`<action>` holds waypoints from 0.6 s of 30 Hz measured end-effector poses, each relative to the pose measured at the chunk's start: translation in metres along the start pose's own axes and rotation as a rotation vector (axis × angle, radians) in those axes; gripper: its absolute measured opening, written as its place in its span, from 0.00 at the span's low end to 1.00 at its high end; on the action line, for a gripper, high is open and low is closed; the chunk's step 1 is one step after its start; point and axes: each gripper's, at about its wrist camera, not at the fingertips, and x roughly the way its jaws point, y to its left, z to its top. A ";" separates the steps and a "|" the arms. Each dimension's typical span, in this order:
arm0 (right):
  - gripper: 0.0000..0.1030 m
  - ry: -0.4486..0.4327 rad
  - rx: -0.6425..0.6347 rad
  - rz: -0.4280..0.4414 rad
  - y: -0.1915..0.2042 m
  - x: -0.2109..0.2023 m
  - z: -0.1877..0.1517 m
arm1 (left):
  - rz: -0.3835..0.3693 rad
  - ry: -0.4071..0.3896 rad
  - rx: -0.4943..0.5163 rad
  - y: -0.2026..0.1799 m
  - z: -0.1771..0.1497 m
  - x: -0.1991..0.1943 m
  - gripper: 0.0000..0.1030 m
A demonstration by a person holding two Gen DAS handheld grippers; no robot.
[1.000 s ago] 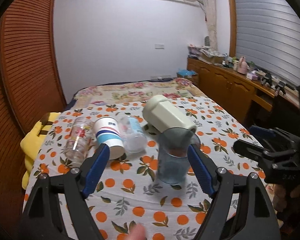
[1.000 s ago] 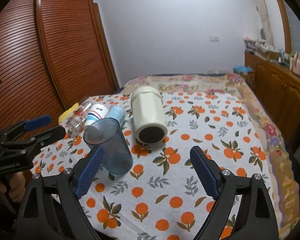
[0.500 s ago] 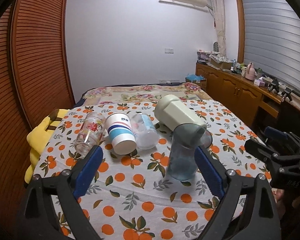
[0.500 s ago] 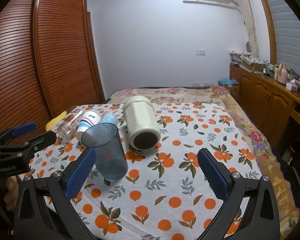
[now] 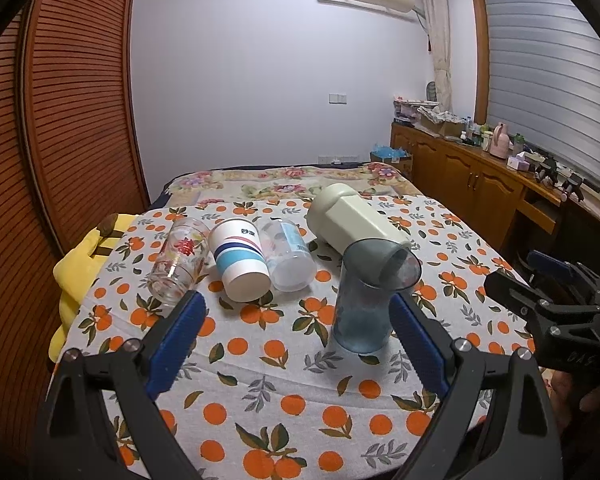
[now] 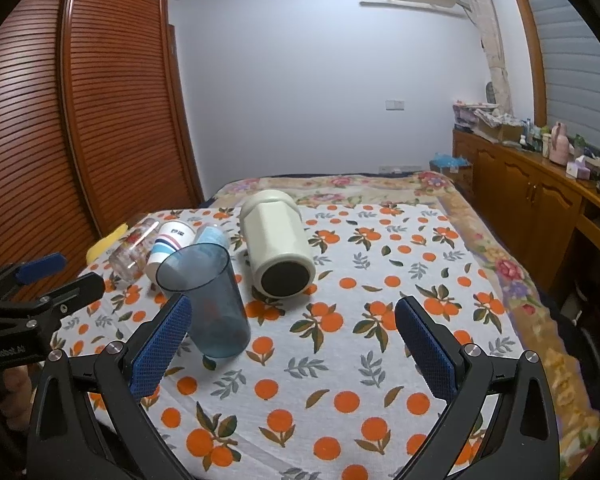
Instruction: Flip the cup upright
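Observation:
A translucent blue cup (image 5: 370,300) stands upright on the orange-print tablecloth (image 5: 260,380); it also shows in the right wrist view (image 6: 208,300). A cream faceted cup (image 5: 352,220) (image 6: 278,244) lies on its side behind it. A floral glass (image 5: 176,264), a striped paper cup (image 5: 240,260) and a clear plastic cup (image 5: 288,256) lie on their sides to the left. My left gripper (image 5: 296,336) is open and empty, back from the blue cup. My right gripper (image 6: 292,344) is open and empty, near the table's front edge.
A yellow cloth (image 5: 76,272) hangs at the table's left edge. A wooden slatted wardrobe (image 5: 60,120) stands on the left. A bed (image 5: 284,184) lies behind the table. A cluttered wooden cabinet (image 5: 480,172) runs along the right wall.
Both grippers have drawn back and up from the table, so the cups look smaller and farther. The blue cup stays upright and the other cups have not moved.

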 end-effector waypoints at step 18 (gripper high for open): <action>1.00 -0.009 -0.002 -0.008 0.000 -0.001 0.000 | -0.004 -0.003 -0.011 0.001 0.003 -0.004 0.91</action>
